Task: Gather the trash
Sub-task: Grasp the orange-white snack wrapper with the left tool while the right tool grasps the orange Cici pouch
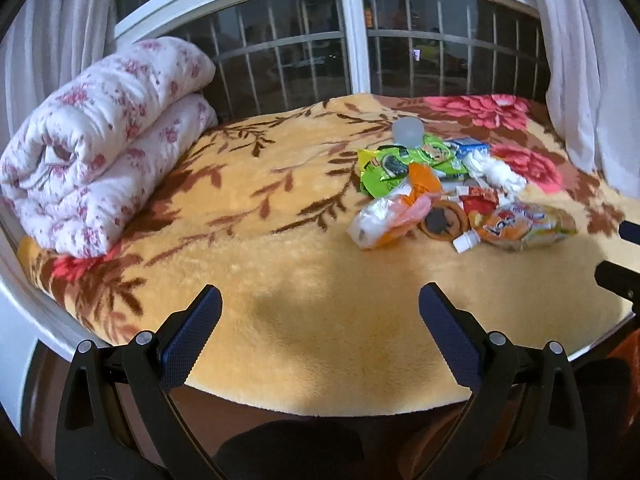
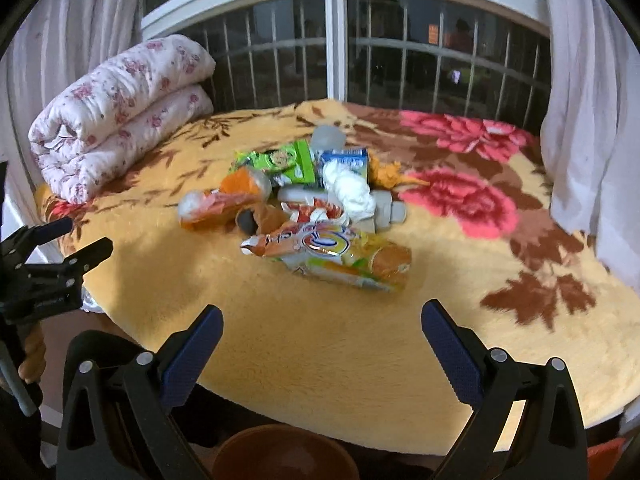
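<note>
A pile of trash lies on the yellow flowered blanket [image 1: 304, 280]: a green snack wrapper [image 1: 404, 162] [image 2: 282, 162], an orange juice pouch [image 1: 524, 226] [image 2: 340, 254], crumpled white tissue [image 1: 496, 170] [image 2: 348, 190], a blue carton [image 2: 348, 158], a clear plastic cup [image 1: 407, 131] [image 2: 327, 136] and orange and white wrappers [image 1: 384, 216] [image 2: 218, 204]. My left gripper [image 1: 320, 308] is open and empty over the blanket's near edge, left of the pile. My right gripper [image 2: 322, 320] is open and empty just short of the juice pouch. The left gripper also shows in the right wrist view [image 2: 74, 242].
A rolled white and pink floral quilt [image 1: 104, 140] [image 2: 120, 112] lies at the back left of the bed. A barred window [image 1: 352, 40] and white curtains [image 2: 592, 120] stand behind. A brown round bin [image 2: 284, 456] sits below the bed's near edge.
</note>
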{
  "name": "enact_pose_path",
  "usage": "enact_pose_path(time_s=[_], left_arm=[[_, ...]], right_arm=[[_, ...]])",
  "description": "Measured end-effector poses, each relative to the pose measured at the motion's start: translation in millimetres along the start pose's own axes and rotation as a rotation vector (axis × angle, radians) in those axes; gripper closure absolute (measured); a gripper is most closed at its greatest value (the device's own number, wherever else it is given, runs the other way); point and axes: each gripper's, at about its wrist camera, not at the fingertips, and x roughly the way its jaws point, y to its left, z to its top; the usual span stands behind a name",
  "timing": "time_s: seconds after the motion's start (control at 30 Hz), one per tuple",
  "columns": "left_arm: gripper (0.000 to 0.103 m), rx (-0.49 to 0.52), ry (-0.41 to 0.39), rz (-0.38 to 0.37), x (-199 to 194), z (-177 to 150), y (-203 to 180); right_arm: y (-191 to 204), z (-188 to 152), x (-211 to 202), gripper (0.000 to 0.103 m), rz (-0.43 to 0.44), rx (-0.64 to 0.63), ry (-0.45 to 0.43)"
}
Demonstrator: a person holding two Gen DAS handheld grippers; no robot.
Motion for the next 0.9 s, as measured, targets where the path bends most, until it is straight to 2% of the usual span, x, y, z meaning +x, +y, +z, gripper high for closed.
enact_pose_path(time_s=[0.07, 0.27, 0.53, 0.9], left_arm=[[0.007, 0.002, 0.012, 0.000, 4, -1, -3], [0.007, -0.072, 0.068, -0.064, 22, 0, -4], [0.007, -0.062, 0.085, -0.046, 27, 2, -12], [0.007, -0.051, 0.102, -0.034, 35, 6, -17]], right_arm=[[-3, -1, 9, 0.005, -0.003, 0.017, 0.017], [-12, -4, 21, 0.005, -0.023, 0.055, 0.041], [-11, 1, 27, 0.005, -0.074, -0.042, 0.044], [-15, 10, 42, 0.005, -0.052, -0.091, 0.067]])
